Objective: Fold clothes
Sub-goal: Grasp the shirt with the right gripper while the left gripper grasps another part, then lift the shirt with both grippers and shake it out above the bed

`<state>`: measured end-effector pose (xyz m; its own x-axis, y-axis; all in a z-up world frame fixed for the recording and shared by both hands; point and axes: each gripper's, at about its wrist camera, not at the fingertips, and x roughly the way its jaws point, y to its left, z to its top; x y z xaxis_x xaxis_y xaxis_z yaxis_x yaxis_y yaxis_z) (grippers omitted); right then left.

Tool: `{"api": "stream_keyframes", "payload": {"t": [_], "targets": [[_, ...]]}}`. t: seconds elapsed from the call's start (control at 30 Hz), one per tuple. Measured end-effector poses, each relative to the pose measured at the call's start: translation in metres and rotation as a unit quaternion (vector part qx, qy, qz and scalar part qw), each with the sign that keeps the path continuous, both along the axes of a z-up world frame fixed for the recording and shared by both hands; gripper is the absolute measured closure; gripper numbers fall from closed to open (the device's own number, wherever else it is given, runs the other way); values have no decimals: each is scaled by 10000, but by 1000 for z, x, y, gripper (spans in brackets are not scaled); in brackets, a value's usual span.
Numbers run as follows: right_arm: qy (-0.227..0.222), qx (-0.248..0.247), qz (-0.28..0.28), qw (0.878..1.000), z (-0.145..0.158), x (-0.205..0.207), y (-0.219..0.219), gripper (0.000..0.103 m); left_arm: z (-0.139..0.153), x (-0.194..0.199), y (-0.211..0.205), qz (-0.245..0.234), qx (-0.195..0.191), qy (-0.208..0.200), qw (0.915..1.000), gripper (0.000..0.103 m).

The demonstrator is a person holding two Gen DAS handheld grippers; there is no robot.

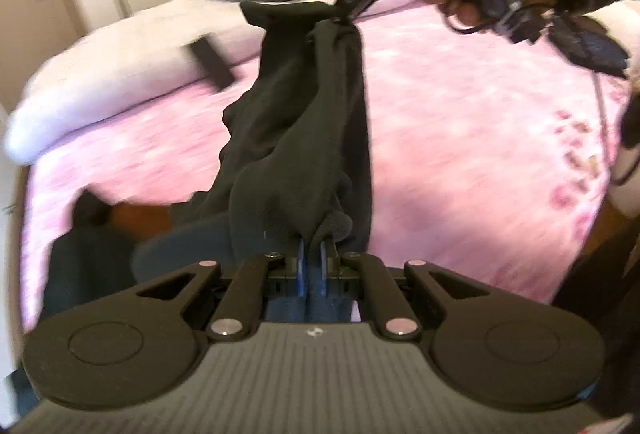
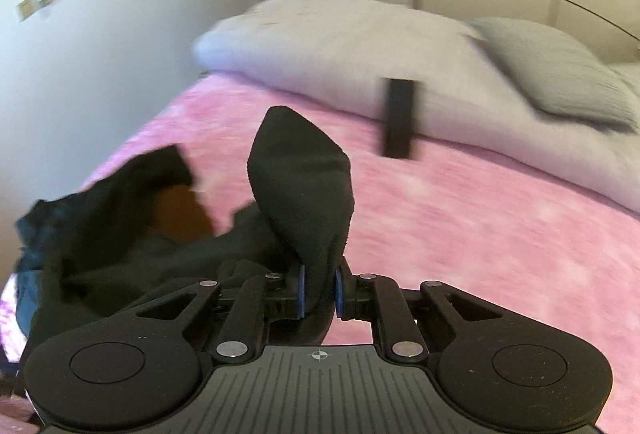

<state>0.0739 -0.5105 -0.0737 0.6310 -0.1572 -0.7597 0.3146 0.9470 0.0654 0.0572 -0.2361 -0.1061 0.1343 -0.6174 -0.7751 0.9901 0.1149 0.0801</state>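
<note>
Through the left wrist view we pinch the black garment (image 1: 304, 121) in our left gripper (image 1: 313, 254), its jaws pressed on the cloth; it stretches above the pink bedspread (image 1: 460, 137) up to our right gripper (image 1: 343, 18), also clamping it. Through the right wrist view our right gripper (image 2: 319, 292) nips a fold of the garment above the bedspread, a black remote (image 2: 398, 117) lying against the white duvet (image 2: 328, 45)

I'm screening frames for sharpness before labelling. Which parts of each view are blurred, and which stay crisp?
Left wrist view: the left gripper body is crisp, while the pink bedspread and dark remote smear with motion. Right wrist view: the right gripper is sharp; pillows and remote streak; the black garment is slightly soft.
</note>
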Motion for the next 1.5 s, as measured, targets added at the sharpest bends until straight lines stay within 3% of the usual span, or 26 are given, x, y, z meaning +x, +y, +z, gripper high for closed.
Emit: {"api": "stream_keyframes", "payload": {"t": [0.13,0.37,0.57,0.7,0.9,1.03,1.17,1.33,1.4,1.5], "targets": [[-74,90,-341,9993,-4,-57,-89,90,-2,-55,-84,-218,25,60,9997,99],[-763,15,-1251,9892,49,-172,-243,90,41,-82,-238,-631,-381,-391,9965,99],[-1256,-283,-1674,9774,97,-247,-312,90,87,-130,-323,-1419,-683,-836,9840,99],[-1354,-382,-1688,9756,110,-267,-309,90,89,-156,-318,-1566,-807,-685,9820,99],[-1717,-344,-1204,9771,141,-239,-279,90,89,-139,-273,-840,-797,-568,9916,99],[-2048,-275,-781,9753,168,-209,-254,90,118,-120,-237,-313,-928,-911,9910,99],[-2373,-206,-355,9706,195,-178,-230,90,169,-119,-205,10,-1077,-1461,9834,100],[-2882,-8,-179,9574,224,-188,-233,90,210,-174,-205,-244,-1096,-1902,9753,100],[-2945,109,-281,9552,216,-213,-248,90,211,-211,-219,-445,-1096,-1852,9756,100],[-2806,361,-501,9578,177,-264,-286,90,186,-273,-257,-772,-1008,-1482,9808,100]]}}
